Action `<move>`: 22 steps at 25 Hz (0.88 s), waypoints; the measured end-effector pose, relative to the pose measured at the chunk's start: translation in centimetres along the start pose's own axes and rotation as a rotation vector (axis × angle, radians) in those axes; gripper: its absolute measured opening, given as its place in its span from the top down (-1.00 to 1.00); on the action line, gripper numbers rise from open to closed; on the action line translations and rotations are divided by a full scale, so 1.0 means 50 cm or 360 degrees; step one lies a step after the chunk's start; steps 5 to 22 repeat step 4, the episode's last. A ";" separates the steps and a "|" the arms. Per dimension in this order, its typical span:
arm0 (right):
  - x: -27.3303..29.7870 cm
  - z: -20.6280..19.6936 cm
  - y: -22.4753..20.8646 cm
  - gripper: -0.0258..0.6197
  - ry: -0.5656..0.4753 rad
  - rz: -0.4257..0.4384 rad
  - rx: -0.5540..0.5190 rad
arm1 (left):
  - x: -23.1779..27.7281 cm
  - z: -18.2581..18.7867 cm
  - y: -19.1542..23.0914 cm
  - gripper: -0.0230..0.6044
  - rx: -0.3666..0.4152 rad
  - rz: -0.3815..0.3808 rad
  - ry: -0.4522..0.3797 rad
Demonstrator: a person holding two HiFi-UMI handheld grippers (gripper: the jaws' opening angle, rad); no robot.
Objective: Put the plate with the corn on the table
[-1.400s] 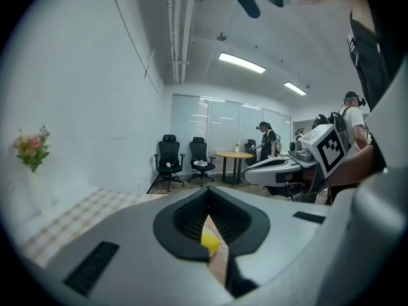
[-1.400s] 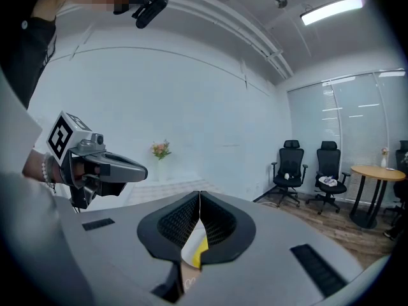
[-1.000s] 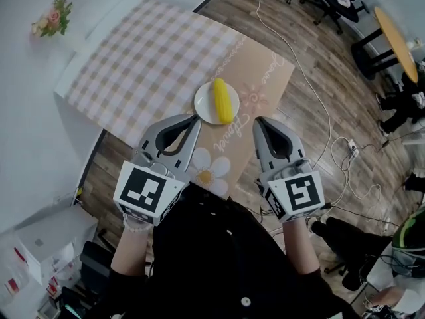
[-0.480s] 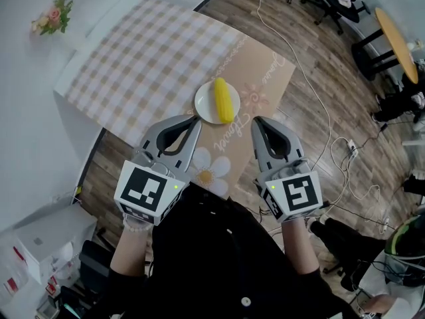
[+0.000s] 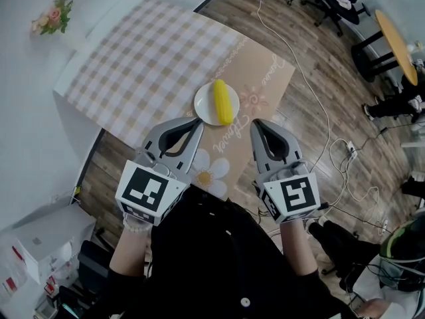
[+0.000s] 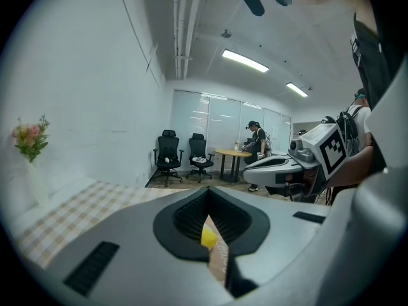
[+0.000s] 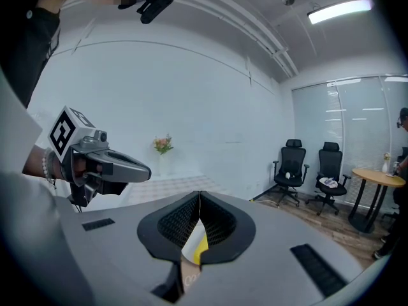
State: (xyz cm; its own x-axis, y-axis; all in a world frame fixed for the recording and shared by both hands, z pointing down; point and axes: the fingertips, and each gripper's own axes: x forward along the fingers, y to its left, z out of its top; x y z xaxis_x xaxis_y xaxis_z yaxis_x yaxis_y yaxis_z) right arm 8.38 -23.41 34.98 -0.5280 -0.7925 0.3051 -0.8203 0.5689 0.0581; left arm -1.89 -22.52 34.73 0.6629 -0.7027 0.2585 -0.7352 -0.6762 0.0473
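Note:
A white plate (image 5: 206, 106) with a yellow corn cob (image 5: 222, 100) lying on it rests on the tan end of the tablecloth (image 5: 265, 72). My left gripper (image 5: 197, 121) hovers just short of the plate's near left edge, jaws shut and empty. My right gripper (image 5: 254, 125) hangs to the plate's near right, also shut with nothing in it. Through the gap behind each pair of jaws a sliver of the corn (image 6: 208, 236) (image 7: 199, 247) shows. The right gripper (image 6: 280, 168) appears in the left gripper view, and the left gripper (image 7: 108, 164) in the right gripper view.
The checked cloth (image 5: 153, 58) covers the far part of the table, with a vase of flowers (image 5: 53, 18) at its far left corner. Cables (image 5: 312, 98) run over the wood floor on the right. Office chairs (image 6: 180, 157) and a round table (image 5: 395, 35) stand beyond.
Both grippers have drifted slightly up and forward toward the plate; the plate and corn stay put.

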 end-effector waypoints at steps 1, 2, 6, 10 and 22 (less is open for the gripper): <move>0.000 -0.001 0.001 0.79 0.0000 0.0003 0.0000 | 0.000 -0.002 -0.001 0.89 -0.0003 -0.0002 0.0004; 0.001 -0.002 0.002 0.79 0.0001 0.0006 0.0001 | 0.001 -0.004 -0.001 0.89 -0.0007 -0.0004 0.0007; 0.003 -0.003 0.003 0.79 0.0002 0.0013 0.0002 | 0.001 -0.008 -0.001 0.89 -0.0017 -0.0006 0.0012; 0.003 -0.003 0.003 0.79 0.0002 0.0013 0.0002 | 0.001 -0.008 -0.001 0.89 -0.0017 -0.0006 0.0012; 0.003 -0.003 0.003 0.79 0.0002 0.0013 0.0002 | 0.001 -0.008 -0.001 0.89 -0.0017 -0.0006 0.0012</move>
